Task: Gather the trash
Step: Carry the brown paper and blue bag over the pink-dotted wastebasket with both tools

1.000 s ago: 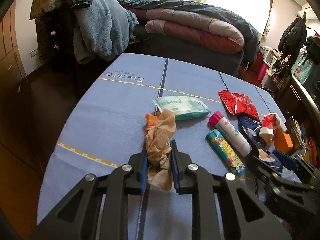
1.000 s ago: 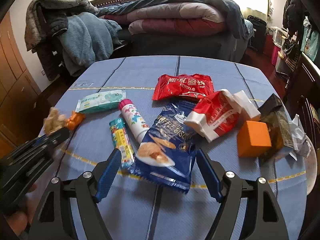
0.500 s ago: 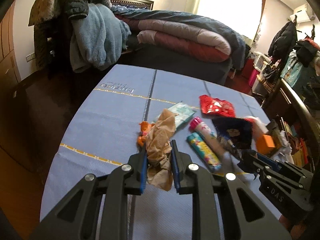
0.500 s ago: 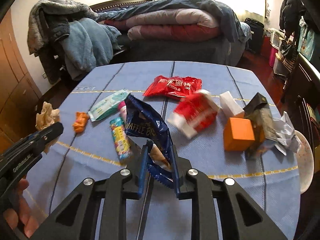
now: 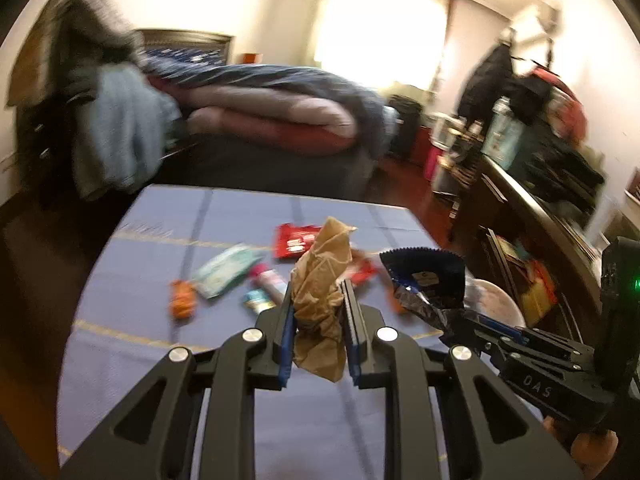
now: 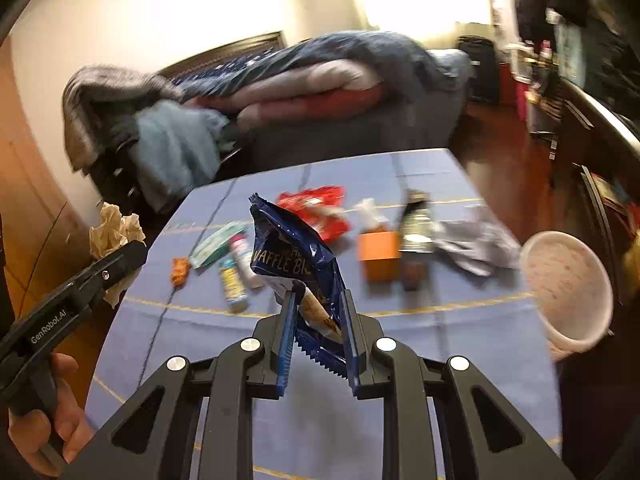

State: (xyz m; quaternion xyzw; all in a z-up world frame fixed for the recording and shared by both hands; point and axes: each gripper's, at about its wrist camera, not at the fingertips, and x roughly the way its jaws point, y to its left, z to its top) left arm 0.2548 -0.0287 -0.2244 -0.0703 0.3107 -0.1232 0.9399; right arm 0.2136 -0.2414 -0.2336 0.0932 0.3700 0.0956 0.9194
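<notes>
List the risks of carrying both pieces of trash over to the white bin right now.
1. The blue wafer wrapper is pinched near its bottom edge by the right tool and most of it stands free above, so it may slip or flop out.
2. The crumpled brown paper in the left tool hangs loose below the pads and might tear away.
3. The white bin sits off the table's right edge; a swing toward it could clip the dark bottle or orange box.

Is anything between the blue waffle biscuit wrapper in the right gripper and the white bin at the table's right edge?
Nothing visible. The blue foil waffle biscuit wrapper is pinched in the right gripper above the blue tablecloth. The round white bin stands open, with only bare cloth between.
</notes>
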